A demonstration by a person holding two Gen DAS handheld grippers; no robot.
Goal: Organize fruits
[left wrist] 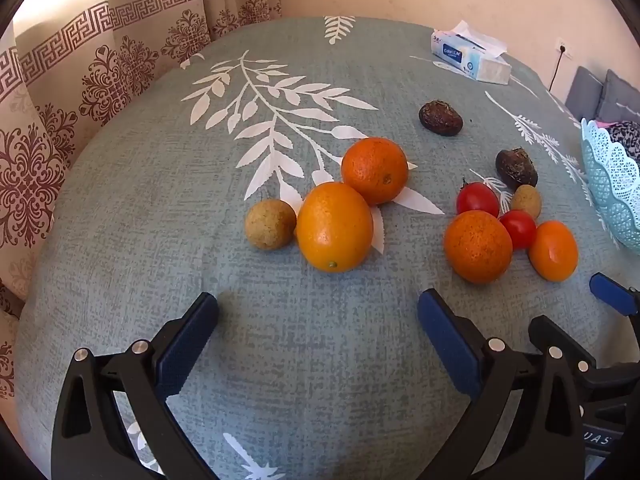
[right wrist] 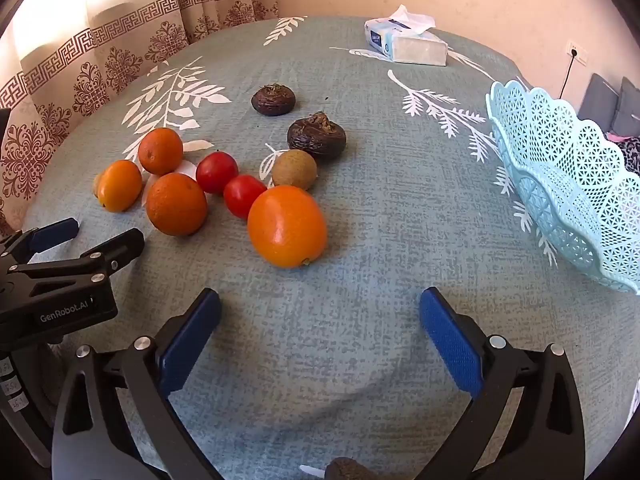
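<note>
Blue ribbed tool pads [left wrist: 188,340], apart

The left gripper [left wrist: 318,316] hovers spread wide before two touching oranges [left wrist: 334,227] on the tablecloth [left wrist: 160,200].

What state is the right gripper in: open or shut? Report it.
Open. The right gripper has its blue pads spread wide apart over bare tablecloth, holding nothing.

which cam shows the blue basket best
The right wrist view: the light blue basket shows most of its scalloped rim and lattice wall, standing right of the fruit. The left wrist view catches only a sliver of it, cut off at the right edge.
</note>
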